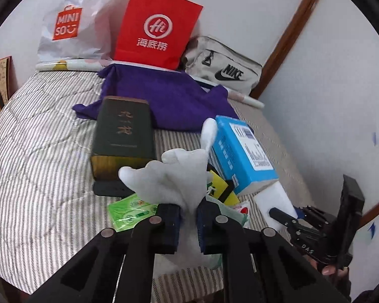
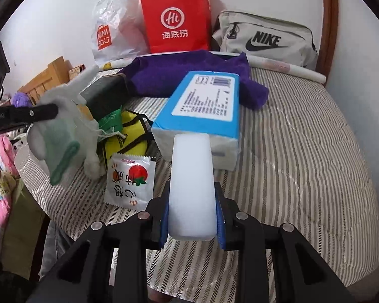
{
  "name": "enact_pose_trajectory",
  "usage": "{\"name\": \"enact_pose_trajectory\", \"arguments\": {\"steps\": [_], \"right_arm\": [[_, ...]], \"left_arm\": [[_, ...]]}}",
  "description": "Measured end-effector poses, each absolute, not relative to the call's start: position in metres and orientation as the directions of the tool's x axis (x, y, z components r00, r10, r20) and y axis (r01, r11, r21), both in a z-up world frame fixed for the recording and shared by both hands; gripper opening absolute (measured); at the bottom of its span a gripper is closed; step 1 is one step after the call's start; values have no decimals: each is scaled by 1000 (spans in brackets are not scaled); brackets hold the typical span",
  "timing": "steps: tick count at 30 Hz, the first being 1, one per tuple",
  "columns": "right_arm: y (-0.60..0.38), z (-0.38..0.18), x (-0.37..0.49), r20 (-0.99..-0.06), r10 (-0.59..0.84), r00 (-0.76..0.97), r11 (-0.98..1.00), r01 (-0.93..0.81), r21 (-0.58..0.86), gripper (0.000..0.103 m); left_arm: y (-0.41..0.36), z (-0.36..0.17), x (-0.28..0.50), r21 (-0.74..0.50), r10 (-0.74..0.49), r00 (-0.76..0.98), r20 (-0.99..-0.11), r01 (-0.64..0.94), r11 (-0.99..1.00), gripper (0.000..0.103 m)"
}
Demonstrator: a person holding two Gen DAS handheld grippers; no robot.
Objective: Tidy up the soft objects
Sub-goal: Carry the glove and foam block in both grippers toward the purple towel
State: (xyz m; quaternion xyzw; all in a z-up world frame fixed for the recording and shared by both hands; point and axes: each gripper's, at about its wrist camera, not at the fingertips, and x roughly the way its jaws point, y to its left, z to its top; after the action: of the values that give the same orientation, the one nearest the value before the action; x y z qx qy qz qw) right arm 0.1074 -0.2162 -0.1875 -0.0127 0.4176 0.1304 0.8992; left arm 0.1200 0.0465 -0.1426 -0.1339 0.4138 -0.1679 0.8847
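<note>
My left gripper (image 1: pixel 188 223) is shut on a bunch of white socks (image 1: pixel 174 174) and holds them above the striped bed; the socks also show at the left of the right wrist view (image 2: pixel 60 116). My right gripper (image 2: pixel 192 217) is shut on a white foam block (image 2: pixel 191 184), which reaches toward a blue tissue pack (image 2: pixel 202 106). The block (image 1: pixel 273 199) and the right gripper (image 1: pixel 285 218) also show at the lower right of the left wrist view. A purple cloth (image 1: pixel 169 96) lies spread behind.
A dark green box (image 1: pixel 123 133), a blue tissue pack (image 1: pixel 242 154), a yellow pouch (image 2: pixel 128 136), a green sachet (image 1: pixel 128 212) and a tomato sachet (image 2: pixel 130 179) lie on the bed (image 2: pixel 303 151). A red paper bag (image 1: pixel 156 27), a Miniso bag (image 1: pixel 70 22) and a Nike bag (image 1: pixel 224 68) stand at the wall.
</note>
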Motion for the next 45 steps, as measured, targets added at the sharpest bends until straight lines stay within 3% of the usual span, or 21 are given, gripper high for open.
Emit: {"name": "enact_pose_trajectory", "arguments": {"steps": [8,9,11,13,15,18,21,22,26,30,45], "right_arm": [[-208,-194,113,-786,213,580,963,-259,70,30],[-207,-195,112,-789,213,576,963,-262,69,30],[-205,-197,113,-798,206,566,963,-263,62,30],[-203,-198,114,-803,205,560,962,-266,60,30],[-201,-199,114,-806,200,557,962,-266,55,30],[-198,-200,115,-812,191,552,963,-265,46,30],[-197,-202,117,-819,180,545,964,-263,37,30],[-197,-202,117,-821,179,542,964,-262,37,30],[-196,-204,118,-825,174,538,965,-260,34,30],[-194,-205,118,-825,169,539,964,-263,26,30],[-199,-157,117,-765,226,603,956,-289,55,29]], "left_arm": [[69,-174,126,-309,-315,549,-775,105,945,12],[76,-180,126,-311,-307,541,-783,86,946,16],[86,-185,128,-327,-306,532,-790,58,943,34],[96,-189,130,-337,-291,532,-795,11,941,64],[103,-190,132,-354,-285,549,-786,-21,935,74],[107,-191,136,-373,-300,585,-754,-3,928,68],[104,-191,138,-382,-341,580,-740,54,922,29],[103,-190,139,-388,-353,575,-738,66,919,22],[113,-181,134,-396,-348,604,-717,59,916,18],[133,-169,124,-493,-427,611,-667,68,867,18],[132,-143,133,-427,-363,626,-690,53,903,18]]}}
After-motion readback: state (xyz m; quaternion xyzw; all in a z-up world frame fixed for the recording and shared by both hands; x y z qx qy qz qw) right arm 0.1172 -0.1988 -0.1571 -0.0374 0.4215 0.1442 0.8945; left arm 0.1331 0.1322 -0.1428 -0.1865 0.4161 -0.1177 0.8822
